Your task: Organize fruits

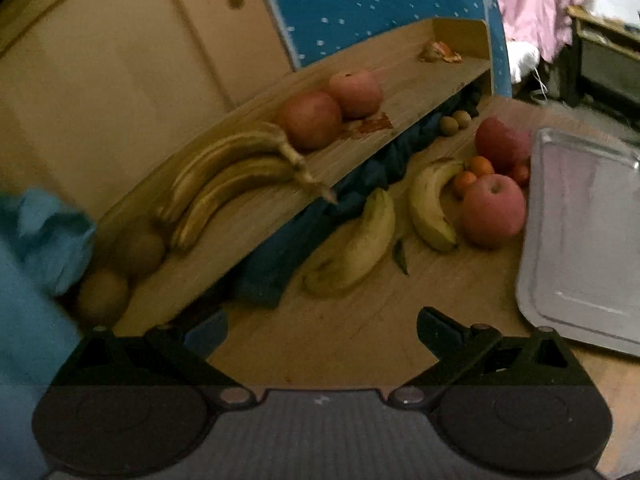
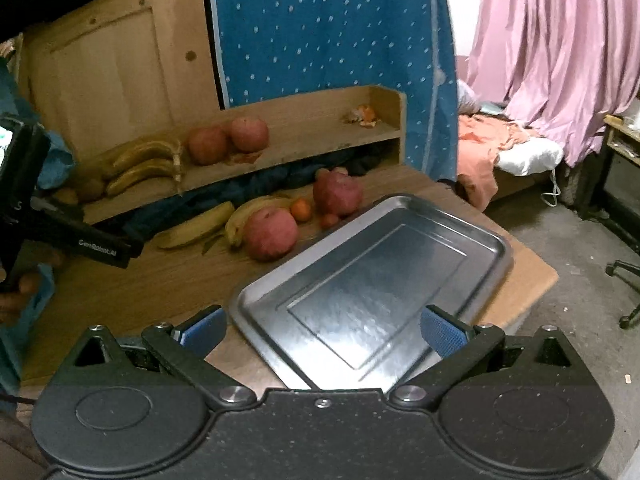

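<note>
On the wooden desk lie two bananas point(image 1: 356, 240) point(image 2: 198, 224), a red apple point(image 1: 494, 210) point(image 2: 271, 232), a darker red fruit point(image 1: 500, 142) point(image 2: 338, 192) and small oranges point(image 1: 466, 180) point(image 2: 301, 209). A metal tray point(image 1: 580, 240) point(image 2: 360, 292) sits to their right. The shelf point(image 1: 256, 220) point(image 2: 304, 148) holds bananas point(image 1: 228, 176) point(image 2: 140, 164), two apples point(image 1: 312, 120) point(image 2: 228, 140) and brown round fruits point(image 1: 104, 292). My left gripper point(image 1: 322, 328) is open above bare desk before the bananas. My right gripper point(image 2: 322, 330) hovers open over the tray's near end.
Orange peel point(image 1: 440, 52) point(image 2: 364, 114) lies at the shelf's right end. Dark blue cloth point(image 1: 360, 184) fills the space under the shelf. A blue dotted curtain, pink drapes point(image 2: 560, 48) and a bed point(image 2: 512, 152) stand behind. The desk edge point(image 2: 536, 280) drops off right of the tray.
</note>
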